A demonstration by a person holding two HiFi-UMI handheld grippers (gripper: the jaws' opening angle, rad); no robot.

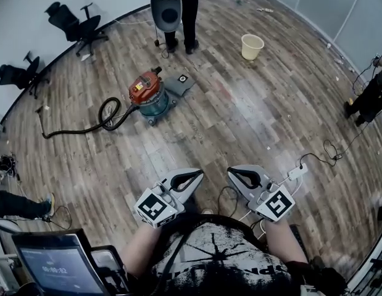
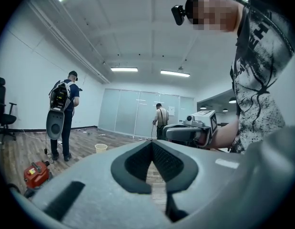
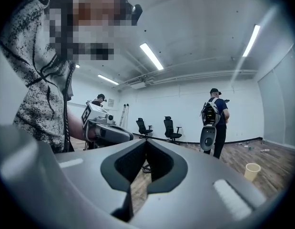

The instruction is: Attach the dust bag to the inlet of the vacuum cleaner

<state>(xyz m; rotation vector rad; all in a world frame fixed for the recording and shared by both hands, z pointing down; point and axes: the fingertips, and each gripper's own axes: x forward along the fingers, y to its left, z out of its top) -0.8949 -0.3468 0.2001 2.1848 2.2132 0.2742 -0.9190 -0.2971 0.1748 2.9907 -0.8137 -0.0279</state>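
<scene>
The vacuum cleaner [image 1: 147,95], red lid on a teal drum, stands on the wood floor well ahead of me, its black hose [image 1: 86,127] trailing left. A flat grey piece with a dark square in it [image 1: 180,83], probably the dust bag, lies against its right side. My left gripper [image 1: 199,175] and right gripper [image 1: 231,172] are held close to my chest, tips turned toward each other, both shut and empty. The left gripper view shows its shut jaws [image 2: 151,142], the right gripper [image 2: 190,130] beyond and the vacuum [image 2: 36,173] low left. In the right gripper view the jaws [image 3: 146,141] meet.
A person with a backpack device [image 1: 172,8] stands just behind the vacuum. A cream bucket [image 1: 252,46] sits far right. Office chairs [image 1: 76,23] line the left wall. Cables [image 1: 314,159] lie on the floor to my right, and a laptop [image 1: 55,267] sits at lower left.
</scene>
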